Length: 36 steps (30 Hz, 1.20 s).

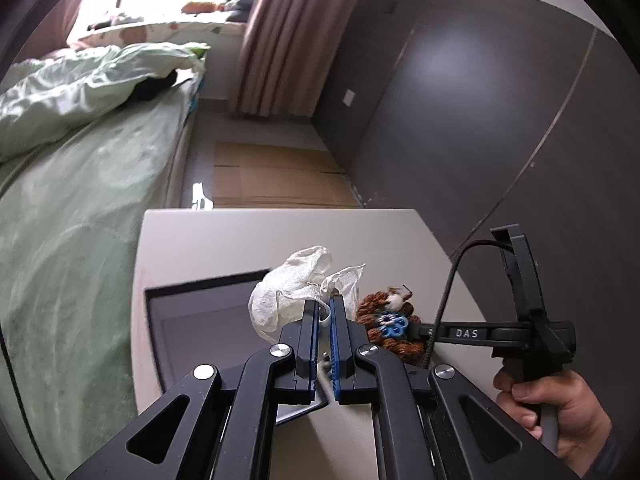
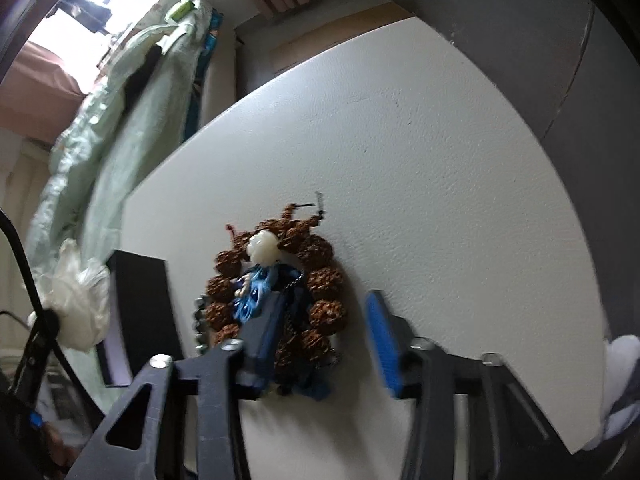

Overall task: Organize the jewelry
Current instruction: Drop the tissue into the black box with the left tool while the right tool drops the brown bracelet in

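pinching a crumpled white bag (image 1: 296, 288) in our left hand-held gripper (image 1: 325, 312), we reach our spread-wide right hand-held gripper (image 2: 324, 320) around the unsorted bead bracelet (image 2: 276, 292) on the counter (image 2: 420, 168).

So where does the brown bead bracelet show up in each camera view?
Left wrist: brown bead bracelet lies right of centre, just beyond the closed left gripper.
Right wrist: bracelet sits lower centre, at the open right gripper.
Shared landmark: the crumpled white plastic bag.
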Each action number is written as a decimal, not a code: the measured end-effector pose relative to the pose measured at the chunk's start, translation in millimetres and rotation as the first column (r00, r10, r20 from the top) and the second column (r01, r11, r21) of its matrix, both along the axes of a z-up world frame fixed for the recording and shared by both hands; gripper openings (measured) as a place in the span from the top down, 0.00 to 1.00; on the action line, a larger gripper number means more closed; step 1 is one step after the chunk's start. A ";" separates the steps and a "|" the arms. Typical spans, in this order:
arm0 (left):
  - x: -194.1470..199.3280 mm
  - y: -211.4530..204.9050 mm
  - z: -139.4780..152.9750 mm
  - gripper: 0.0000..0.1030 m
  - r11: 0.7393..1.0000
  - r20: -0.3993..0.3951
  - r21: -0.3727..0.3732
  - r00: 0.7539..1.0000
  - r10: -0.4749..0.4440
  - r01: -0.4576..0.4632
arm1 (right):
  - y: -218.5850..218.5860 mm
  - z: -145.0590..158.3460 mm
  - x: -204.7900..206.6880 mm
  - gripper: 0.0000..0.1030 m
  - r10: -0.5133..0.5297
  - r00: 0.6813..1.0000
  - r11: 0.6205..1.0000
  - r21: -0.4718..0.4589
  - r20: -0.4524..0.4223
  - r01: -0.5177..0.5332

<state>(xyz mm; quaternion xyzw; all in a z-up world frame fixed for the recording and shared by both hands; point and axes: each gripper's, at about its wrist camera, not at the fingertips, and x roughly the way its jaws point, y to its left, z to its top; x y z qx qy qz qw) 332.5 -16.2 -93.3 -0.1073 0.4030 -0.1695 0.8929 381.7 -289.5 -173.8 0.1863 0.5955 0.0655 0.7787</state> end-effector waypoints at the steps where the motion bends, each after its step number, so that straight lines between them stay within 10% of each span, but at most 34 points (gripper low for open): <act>1: -1.4 4.5 -2.3 0.95 1.000 -0.003 0.000 1.000 0.011 -0.011 | 1.6 -2.7 0.8 0.80 0.008 1.000 1.000 0.013 -0.016 -0.008; 14: -10.0 40.9 -13.2 0.92 0.991 -0.058 -0.021 0.990 0.132 -0.133 | 11.5 62.5 -22.4 0.81 0.020 0.974 0.987 0.149 0.228 -0.055; 16: -8.7 44.8 -15.8 0.79 0.989 -0.082 -0.036 0.987 0.140 -0.143 | 14.5 73.1 -28.6 0.81 0.027 0.963 0.985 0.159 0.268 -0.072; 18: -8.3 50.9 -15.6 0.34 0.985 -0.081 -0.066 0.985 0.153 -0.159 | 22.2 85.0 -33.1 0.81 0.034 0.951 0.984 0.158 0.307 -0.086; 20: -15.2 56.8 -9.9 0.25 0.980 -0.039 -0.069 0.982 0.183 -0.185 | 27.5 95.3 -37.6 0.81 0.042 0.939 0.981 0.164 0.342 -0.104; 36: -33.1 100.4 -0.4 0.25 0.940 0.012 -0.110 0.945 0.326 -0.323 | 97.6 125.5 -47.2 0.81 0.159 0.877 0.912 0.273 0.452 -0.307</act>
